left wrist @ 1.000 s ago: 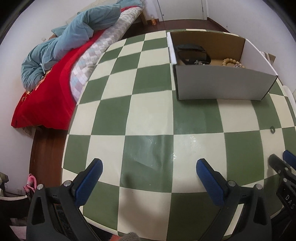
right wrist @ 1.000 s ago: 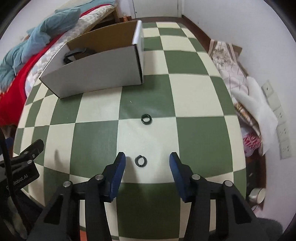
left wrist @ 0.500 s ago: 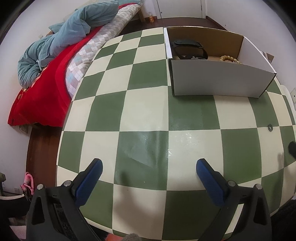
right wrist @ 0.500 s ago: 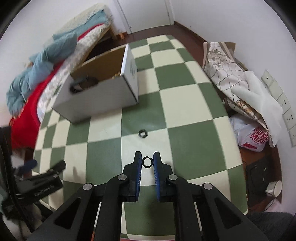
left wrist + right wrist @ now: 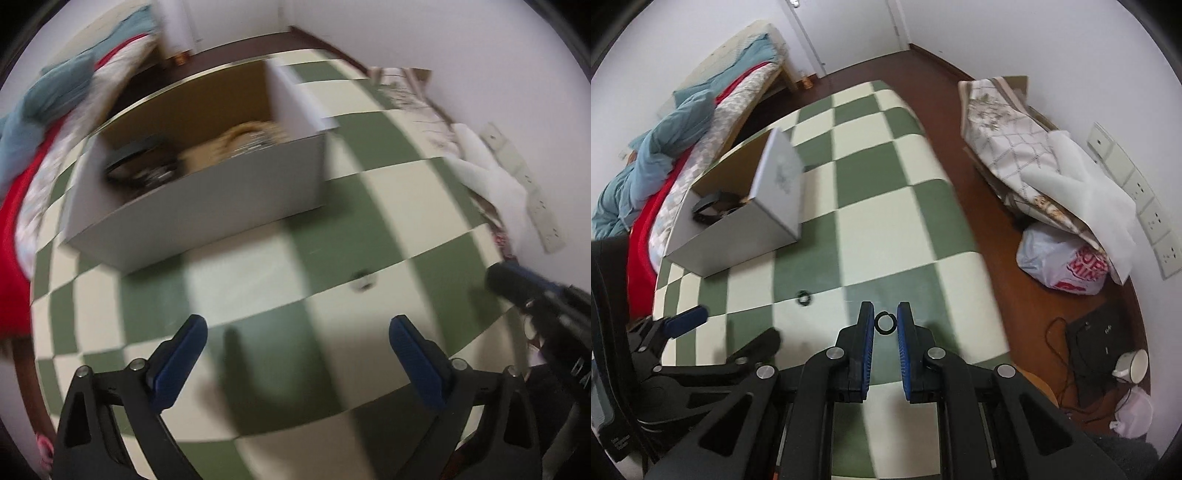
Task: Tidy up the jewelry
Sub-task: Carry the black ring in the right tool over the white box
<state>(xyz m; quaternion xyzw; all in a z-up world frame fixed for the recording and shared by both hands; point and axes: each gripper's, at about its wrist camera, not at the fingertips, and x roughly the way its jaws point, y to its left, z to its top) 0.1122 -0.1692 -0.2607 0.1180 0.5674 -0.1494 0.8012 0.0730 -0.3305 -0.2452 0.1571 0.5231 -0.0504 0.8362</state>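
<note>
From the left wrist, the left gripper [image 5: 295, 343] stood spread wide and empty over the checkered table [image 5: 258, 376]. From the right wrist, the right gripper [image 5: 885, 322] pinched a black ring [image 5: 885, 322] above the table; a second ring [image 5: 803, 297] lay near the box [image 5: 738, 225].

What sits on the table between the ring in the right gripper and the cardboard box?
The right wrist view shows one more black ring lying loose on the checkered cloth, between the held ring and the box.
</note>
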